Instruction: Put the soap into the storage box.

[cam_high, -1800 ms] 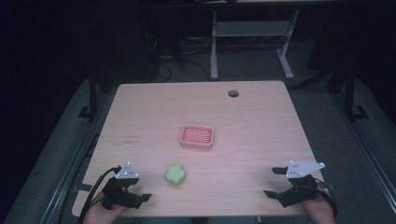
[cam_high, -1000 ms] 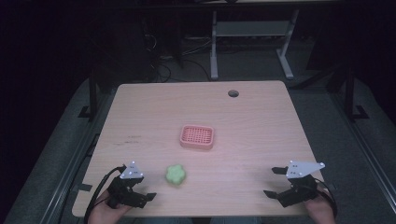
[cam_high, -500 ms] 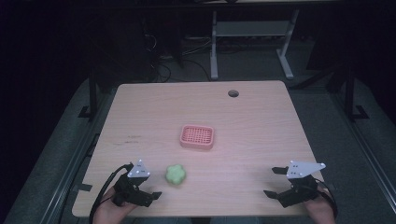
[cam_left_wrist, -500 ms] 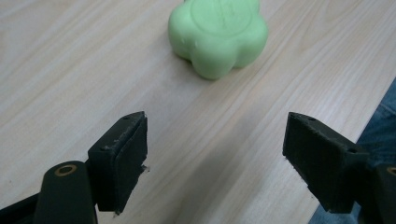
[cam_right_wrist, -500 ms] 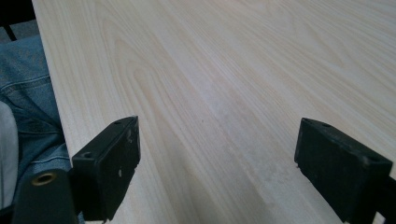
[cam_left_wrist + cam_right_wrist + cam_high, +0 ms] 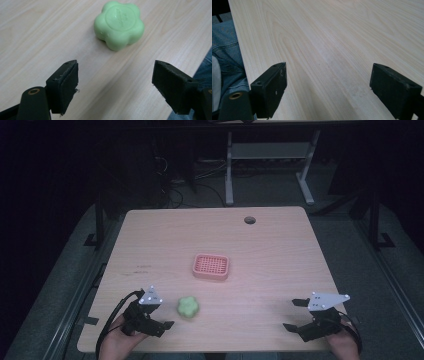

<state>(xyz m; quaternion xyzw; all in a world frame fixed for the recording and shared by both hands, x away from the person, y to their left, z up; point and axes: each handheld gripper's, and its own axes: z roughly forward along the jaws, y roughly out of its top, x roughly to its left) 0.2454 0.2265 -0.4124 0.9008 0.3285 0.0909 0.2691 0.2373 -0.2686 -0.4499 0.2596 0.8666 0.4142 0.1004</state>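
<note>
At the near left corner of a pale wooden table (image 6: pixel 280 250), a person's left hand (image 6: pixel 116 340) holds the left gripper (image 6: pixel 167 324) low over the wood, its two black jaws spread wide and closed on nothing. Just ahead of those jaws, in the left gripper view, a green flower-shaped block (image 6: pixel 119 24) with a round embossed face lies flat on the tabletop, apart from both pads and a little beyond the gap between them; what it is made of cannot be told, though it looks like soap or soft foam. From the high view the same green piece (image 6: pixel 188 306) sits close to the near edge, left of the middle, just beside the left gripper's tips. Farther in, about the centre of the table, rests a pink slotted tray (image 6: pixel 211 266), well apart from the green piece. A round cable hole (image 6: pixel 249 220) marks the far edge, right of centre. At the near right corner the right hand (image 6: pixel 345 344) holds the right gripper (image 6: pixel 295 314), grey three-cornered plate uppermost, its jaws likewise wide apart over bare wood. The right gripper view looks along the empty grain, with blue denim (image 6: pixel 227 60) past the table's edge.
</note>
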